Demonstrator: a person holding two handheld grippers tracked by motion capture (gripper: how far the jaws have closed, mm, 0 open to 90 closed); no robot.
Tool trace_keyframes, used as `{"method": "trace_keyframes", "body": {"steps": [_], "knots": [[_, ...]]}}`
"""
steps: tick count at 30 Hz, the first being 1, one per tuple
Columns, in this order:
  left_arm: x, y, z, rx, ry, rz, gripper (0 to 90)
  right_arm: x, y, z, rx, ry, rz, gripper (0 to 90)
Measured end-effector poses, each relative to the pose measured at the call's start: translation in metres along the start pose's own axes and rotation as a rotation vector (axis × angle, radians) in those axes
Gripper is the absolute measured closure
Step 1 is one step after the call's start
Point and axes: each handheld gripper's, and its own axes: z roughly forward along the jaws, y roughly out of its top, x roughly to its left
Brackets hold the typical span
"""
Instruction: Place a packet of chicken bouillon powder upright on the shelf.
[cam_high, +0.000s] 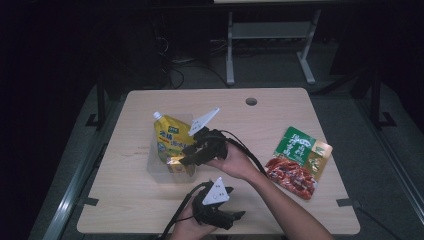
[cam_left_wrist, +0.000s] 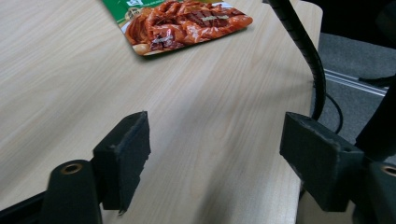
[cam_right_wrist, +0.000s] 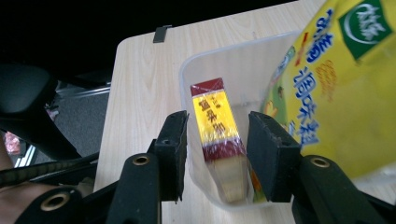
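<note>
A clear plastic container (cam_high: 154, 167) (cam_right_wrist: 219, 58) on the table holds a yellow spouted pouch (cam_high: 171, 136) (cam_right_wrist: 336, 93) and a small yellow box with red ends (cam_high: 178, 165) (cam_right_wrist: 215, 121). My right gripper (cam_high: 186, 155) (cam_right_wrist: 217, 140) reaches into the container, its jaws open on either side of the box with thin gaps; the left jaw sits at the container wall. My left gripper (cam_high: 240, 215) (cam_left_wrist: 215, 135) hovers open over bare wood near the front edge, nothing between its jaws, and points toward a green and red sausage packet (cam_high: 299, 161) (cam_left_wrist: 182, 23).
The wooden table (cam_high: 130, 200) has a cable hole (cam_high: 251, 101) at the back. A black cable (cam_left_wrist: 308, 51) curves past the left gripper at the table's edge. Dark floor and desk legs lie beyond.
</note>
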Motion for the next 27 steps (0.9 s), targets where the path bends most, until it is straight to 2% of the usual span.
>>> {"method": "trace_keyframes", "body": {"steps": [2, 5, 8, 12, 18, 20, 24, 27], "knots": [[0.001, 0.000, 0.000, -0.001, 0.003, -0.011, 25.5, 0.000, -0.002, -0.005, -0.005, -0.001, 0.002, 56.4], [0.002, 0.001, 0.000, 0.003, 0.004, -0.001, 25.8, 0.001, -0.006, -0.015, -0.017, -0.003, 0.021, 55.4], [0.002, 0.001, 0.000, 0.011, 0.012, 0.006, 25.9, 0.000, -0.011, -0.025, -0.023, -0.020, 0.014, 54.7], [0.002, 0.001, 0.002, 0.009, 0.011, -0.006, 26.2, -0.001, -0.019, -0.037, -0.028, -0.040, 0.026, 53.2], [0.004, 0.003, 0.006, 0.008, 0.006, -0.010, 27.4, -0.005, -0.032, -0.055, -0.063, -0.067, 0.071, 50.4], [0.005, 0.004, 0.007, 0.009, 0.009, -0.011, 27.8, -0.006, -0.036, -0.061, -0.060, -0.074, 0.091, 50.0], [0.009, 0.007, 0.007, 0.008, 0.016, -0.011, 29.3, -0.008, -0.044, -0.072, -0.068, -0.098, 0.096, 49.0], [0.011, 0.009, 0.008, 0.003, 0.020, -0.015, 30.3, -0.011, -0.052, -0.082, -0.073, -0.118, 0.126, 47.8]]}}
